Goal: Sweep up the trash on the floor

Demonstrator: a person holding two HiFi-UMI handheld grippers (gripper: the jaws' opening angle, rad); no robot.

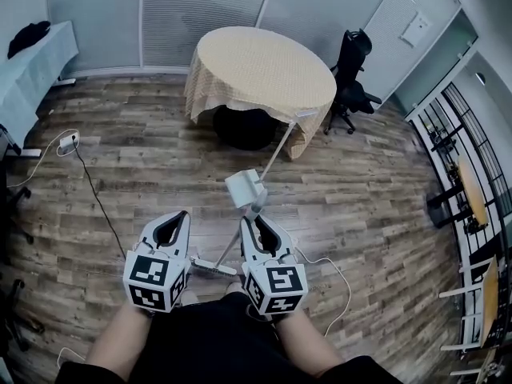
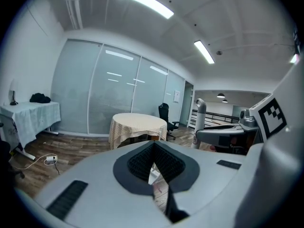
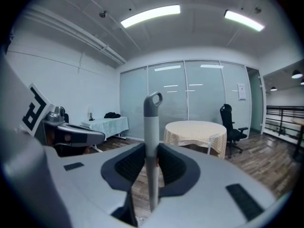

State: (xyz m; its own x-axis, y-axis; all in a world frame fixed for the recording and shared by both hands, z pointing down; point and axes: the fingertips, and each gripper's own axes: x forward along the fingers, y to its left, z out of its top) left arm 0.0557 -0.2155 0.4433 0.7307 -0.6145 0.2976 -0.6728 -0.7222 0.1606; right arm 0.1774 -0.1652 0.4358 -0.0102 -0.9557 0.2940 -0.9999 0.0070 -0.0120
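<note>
Wood-plank floor [image 1: 160,150] fills an office room, with a round table [image 1: 260,66] under a pale checked cloth and a black office chair [image 1: 352,70] beyond it. The right tongs [image 1: 254,222] pinch the grey broom handle [image 3: 151,127], which stands upright between them. The broom head [image 1: 212,268] rests on the floor between the two tools. The left tongs [image 1: 178,218] are pressed together, holding nothing. A white long-handled dustpan [image 1: 246,189] sits just ahead, its handle reaching the table's edge.
</note>
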